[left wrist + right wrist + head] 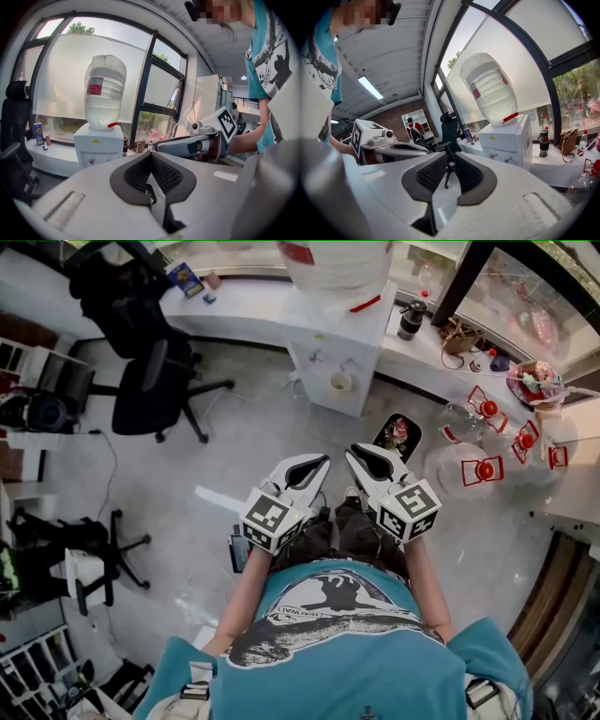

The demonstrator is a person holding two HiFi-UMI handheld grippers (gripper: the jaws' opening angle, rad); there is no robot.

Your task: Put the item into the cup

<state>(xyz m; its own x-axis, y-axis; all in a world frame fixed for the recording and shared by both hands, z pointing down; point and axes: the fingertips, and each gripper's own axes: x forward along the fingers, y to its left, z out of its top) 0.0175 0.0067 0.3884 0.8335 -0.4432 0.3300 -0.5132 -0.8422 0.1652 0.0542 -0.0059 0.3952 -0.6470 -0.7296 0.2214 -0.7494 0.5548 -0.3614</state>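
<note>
The white left gripper (151, 157) has its black-padded jaws closed tip to tip, holding nothing. The white right gripper's (449, 159) jaws stand a narrow slit apart, also empty.

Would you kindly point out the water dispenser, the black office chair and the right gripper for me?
water dispenser (352, 334): head view, white cabinet.
black office chair (141, 407): head view, seat.
right gripper (352, 454): head view, between its fingertips.
</note>
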